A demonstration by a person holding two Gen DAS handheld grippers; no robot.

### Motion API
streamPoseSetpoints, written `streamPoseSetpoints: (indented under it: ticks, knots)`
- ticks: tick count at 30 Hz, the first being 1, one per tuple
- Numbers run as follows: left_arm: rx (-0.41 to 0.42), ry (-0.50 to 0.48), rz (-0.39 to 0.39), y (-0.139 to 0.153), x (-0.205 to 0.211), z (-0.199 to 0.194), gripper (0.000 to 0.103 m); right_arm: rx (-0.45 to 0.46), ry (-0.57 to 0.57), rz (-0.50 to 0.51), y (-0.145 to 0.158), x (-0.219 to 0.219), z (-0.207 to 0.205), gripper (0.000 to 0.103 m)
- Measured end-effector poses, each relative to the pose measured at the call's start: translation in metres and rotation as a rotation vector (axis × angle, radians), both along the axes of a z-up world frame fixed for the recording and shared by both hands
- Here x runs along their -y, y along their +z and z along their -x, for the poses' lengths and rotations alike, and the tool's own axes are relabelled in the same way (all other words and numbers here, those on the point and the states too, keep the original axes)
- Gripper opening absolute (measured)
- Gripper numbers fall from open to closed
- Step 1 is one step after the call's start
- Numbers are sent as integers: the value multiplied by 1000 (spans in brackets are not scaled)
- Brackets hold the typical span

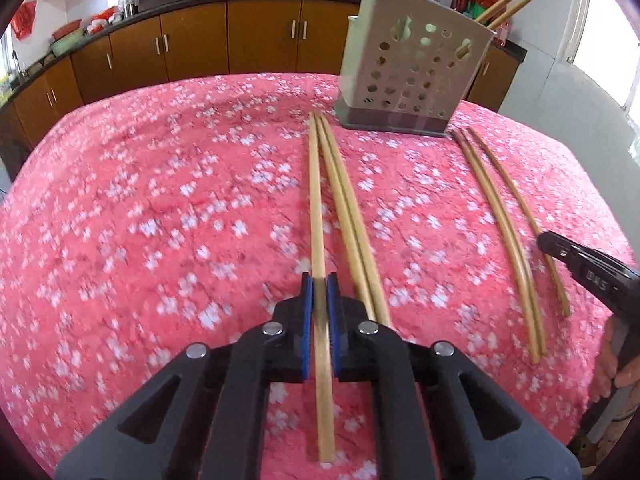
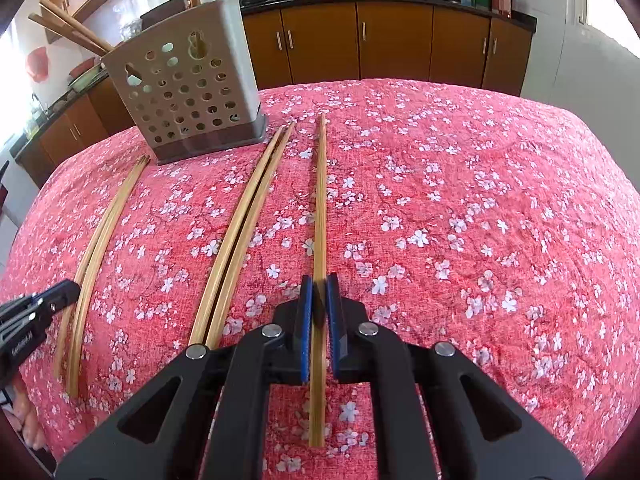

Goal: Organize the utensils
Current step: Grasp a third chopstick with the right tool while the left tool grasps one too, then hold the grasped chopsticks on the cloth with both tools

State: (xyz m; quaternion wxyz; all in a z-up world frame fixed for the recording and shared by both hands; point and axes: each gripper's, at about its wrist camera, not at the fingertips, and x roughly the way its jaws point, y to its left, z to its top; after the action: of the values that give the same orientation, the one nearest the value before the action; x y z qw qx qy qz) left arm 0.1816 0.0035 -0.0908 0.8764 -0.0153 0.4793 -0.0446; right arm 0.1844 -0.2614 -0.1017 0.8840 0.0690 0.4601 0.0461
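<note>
- Left claw (image 1: pixel 319 292): blue pads pinched on the leftmost chopstick (image 1: pixel 316 208), gripped toward its near end; the stick's near tail runs back under the claw body.
- Right claw (image 2: pixel 319 294): pinched the same way on the rightmost chopstick (image 2: pixel 320 208), also toward the near end.
- Both sticks lie along the pink floral cloth (image 1: pixel 160 200) on the worktop, tips pointing far toward the perforated utensil holder (image 1: pixel 416 76).
- Left on the cloth: a pair (image 1: pixel 352 216) just beside the left claw's stick, and a pair (image 2: pixel 236 240) just left of the right claw's stick.
- The holder sits at the far edge, between the two groups, with chopsticks (image 1: pixel 516 0) already leaning out of its top.
- My read: grasp done, lift and drop into the holder comes next.
- Lift straight up first, so the neighbouring pair isn't dragged along.
- A near-end grip leaves a long lever, so expect droop or swing. Move slowly.
- Tilt the tip down over the holder's mouth before letting go.
- Bring the claws to the holder one at a time: its mouth looks narrow and the leaning sticks crowd it.
</note>
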Motion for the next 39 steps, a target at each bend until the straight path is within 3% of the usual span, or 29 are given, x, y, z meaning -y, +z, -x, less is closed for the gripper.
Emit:
streamPoseSetpoints:
  ticks: [7, 11, 22, 39]
  knots:
    - [-3, 128, -16, -1, -51, -36, 10, 20, -62, 29, -5, 18, -15, 8]
    - [16, 143, -9, -2, -66, -41, 11, 26, -85, 20, -7, 28, -21, 8]
    - [41, 148, 33, -3, -71, -38, 11, 31, -85, 9, -7, 27, -20, 8]
    - [43, 148, 19, -6, -69, -38, 11, 31, -86, 6, -8, 28, -20, 8]
